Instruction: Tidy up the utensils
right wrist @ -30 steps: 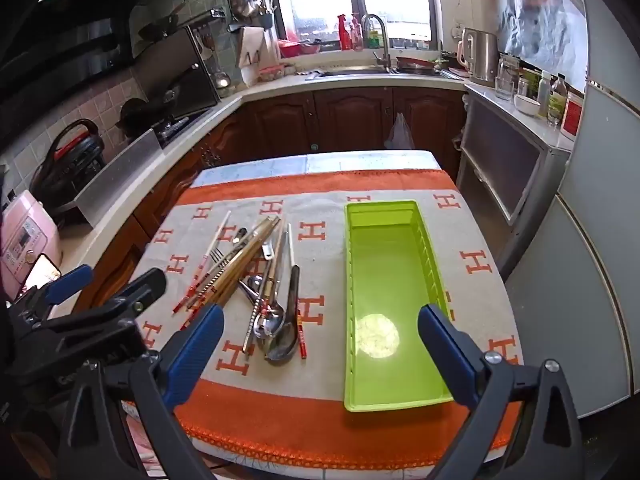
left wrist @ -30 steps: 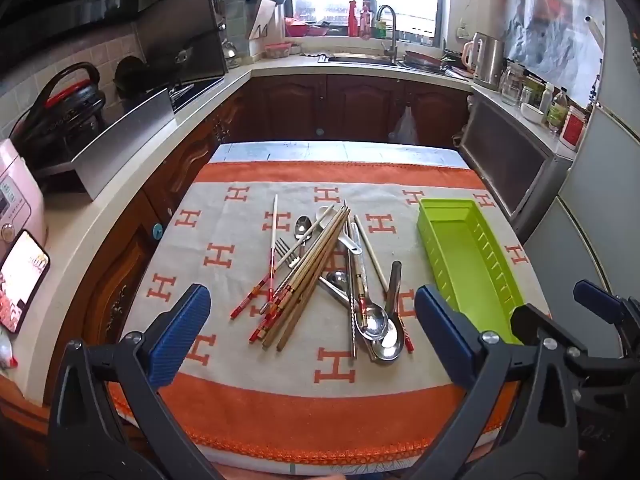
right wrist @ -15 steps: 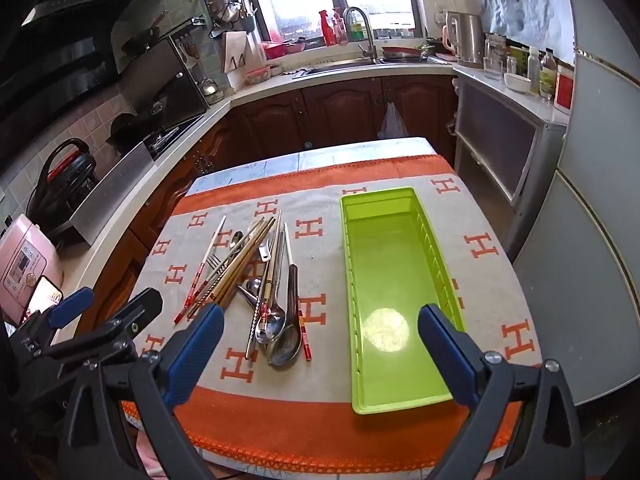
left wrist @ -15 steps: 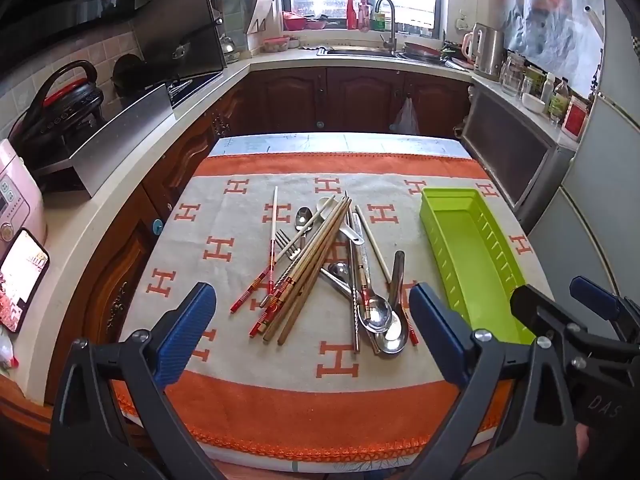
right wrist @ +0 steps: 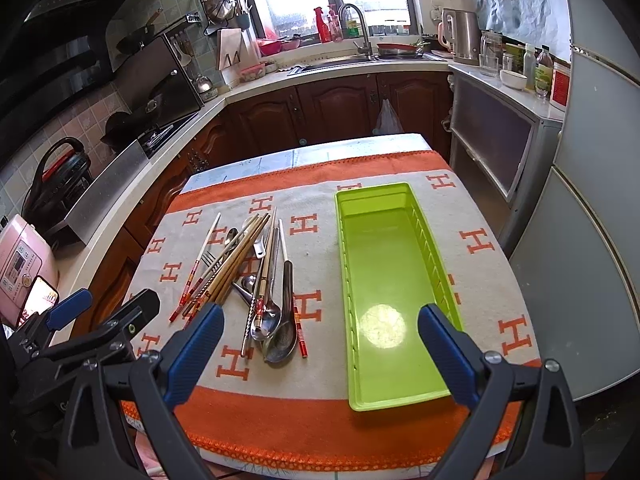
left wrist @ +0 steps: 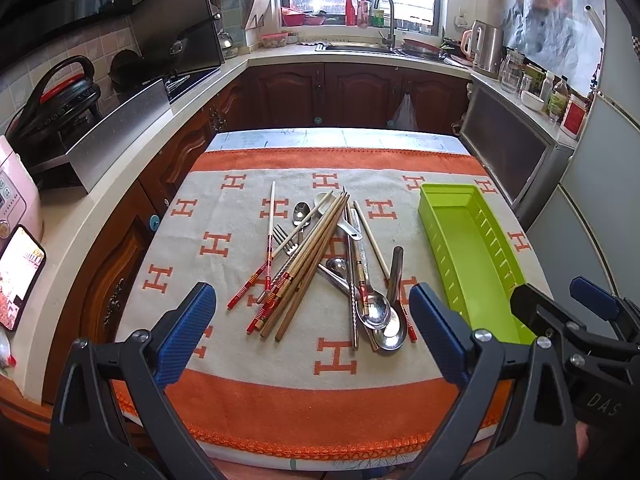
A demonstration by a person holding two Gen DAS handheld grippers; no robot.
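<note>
A heap of utensils (left wrist: 324, 264) lies mid-table on an orange and beige cloth: wooden chopsticks (left wrist: 308, 272), red-tipped chopsticks (left wrist: 269, 248), metal spoons (left wrist: 376, 312) and a fork (left wrist: 282, 236). The heap also shows in the right wrist view (right wrist: 256, 280). An empty green tray (left wrist: 472, 256) stands to its right, long side pointing away; the right wrist view shows it too (right wrist: 384, 280). My left gripper (left wrist: 312, 336) is open, above the near edge before the heap. My right gripper (right wrist: 320, 356) is open, above the tray's near end.
The table (left wrist: 336, 138) stands in a kitchen with counters on the left, back and right. A pink cooker (left wrist: 16, 204) and a phone (left wrist: 20, 276) sit on the left counter. A grey fridge (right wrist: 592, 240) stands close on the right.
Both grippers have drifted a little forward and lower toward the table; the views shifted slightly. Nothing on the table has moved. Both stay open.
</note>
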